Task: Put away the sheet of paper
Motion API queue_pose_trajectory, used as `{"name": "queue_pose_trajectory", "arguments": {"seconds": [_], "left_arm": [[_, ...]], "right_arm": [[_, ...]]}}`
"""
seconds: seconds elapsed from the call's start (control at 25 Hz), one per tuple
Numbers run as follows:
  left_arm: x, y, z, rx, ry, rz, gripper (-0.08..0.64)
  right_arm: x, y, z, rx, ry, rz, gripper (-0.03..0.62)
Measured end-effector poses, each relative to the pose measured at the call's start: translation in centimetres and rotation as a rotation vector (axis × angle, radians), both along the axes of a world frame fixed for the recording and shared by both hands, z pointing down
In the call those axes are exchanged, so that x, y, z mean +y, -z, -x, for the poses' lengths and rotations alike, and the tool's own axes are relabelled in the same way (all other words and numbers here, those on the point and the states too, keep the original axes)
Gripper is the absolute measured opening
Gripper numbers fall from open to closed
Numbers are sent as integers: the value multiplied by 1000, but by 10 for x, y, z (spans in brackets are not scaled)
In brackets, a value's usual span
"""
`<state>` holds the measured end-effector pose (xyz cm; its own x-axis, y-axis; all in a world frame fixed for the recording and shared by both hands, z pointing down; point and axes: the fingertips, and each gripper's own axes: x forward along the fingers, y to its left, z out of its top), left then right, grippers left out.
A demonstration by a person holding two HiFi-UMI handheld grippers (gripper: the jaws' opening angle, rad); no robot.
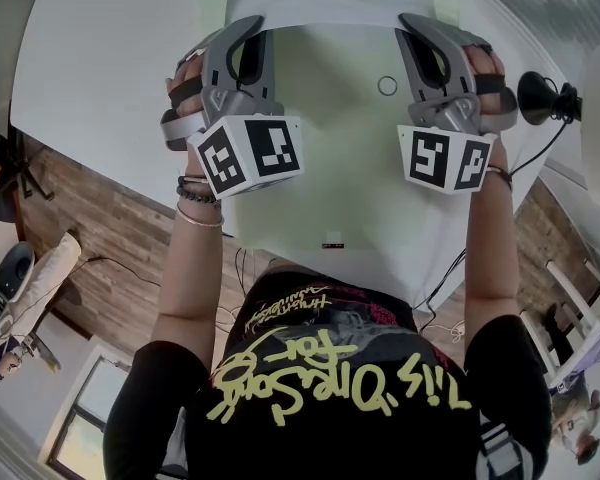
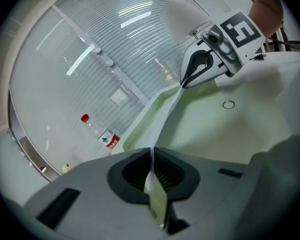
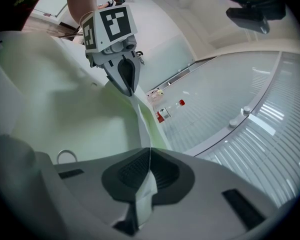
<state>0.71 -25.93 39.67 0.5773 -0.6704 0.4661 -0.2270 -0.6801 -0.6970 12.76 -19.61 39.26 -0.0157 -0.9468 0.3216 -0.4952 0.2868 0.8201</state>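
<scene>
A pale green sheet of paper [image 1: 330, 148] lies spread over the white table [image 1: 100, 68], its far edge lifted. That edge [image 2: 167, 116] runs between my two grippers. My left gripper [image 1: 248, 26] is shut on the edge's left end, and in its own view the paper [image 2: 157, 196] stands pinched between the closed jaws of my left gripper [image 2: 151, 151]. My right gripper [image 1: 412, 20] is shut on the right end, where the paper [image 3: 145, 194] passes through its closed jaws [image 3: 150, 151]. Each gripper shows in the other's view: right gripper [image 2: 184, 84], left gripper [image 3: 129, 91].
A small ring [image 1: 387, 85] sits on the green surface between the grippers. A black device with a cable [image 1: 540, 96] stands at the table's right edge. A red-capped water bottle [image 2: 97, 132] lies beyond the table's far side. Shoes [image 1: 10, 273] rest on the wooden floor, left.
</scene>
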Motion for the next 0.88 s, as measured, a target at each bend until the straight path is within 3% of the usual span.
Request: {"name": "queue_pose_trajectory", "arguments": {"seconds": [0.88], "left_arm": [[-10,-1,-6,-32,23,4,12]], "right_arm": [[-7,0,-7,1,-20,9,8]]}}
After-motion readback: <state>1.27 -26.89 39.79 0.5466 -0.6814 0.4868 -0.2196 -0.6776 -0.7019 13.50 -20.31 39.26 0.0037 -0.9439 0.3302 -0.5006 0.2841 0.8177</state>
